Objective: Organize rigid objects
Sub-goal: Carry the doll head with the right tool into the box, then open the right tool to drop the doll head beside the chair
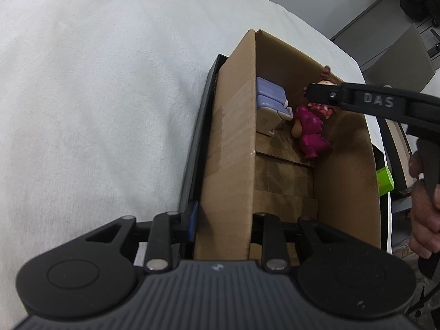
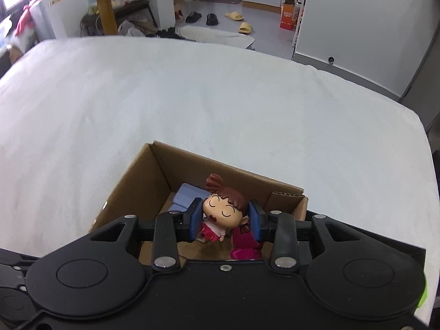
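My right hand-held gripper (image 2: 225, 221) pinches the girl figurine (image 2: 224, 210) by its head inside the cardboard box (image 2: 132, 187), while my left hand-held gripper (image 1: 224, 224) clamps the box's wall.

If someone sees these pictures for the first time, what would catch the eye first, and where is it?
First the doll with brown hair and closed eyes, held by the head between the blue pads of the right hand-held gripper over the open cardboard box. Next the magenta figure lying on the box floor, with lilac blocks beside it at the far end. The left hand-held gripper straddles the near box wall.
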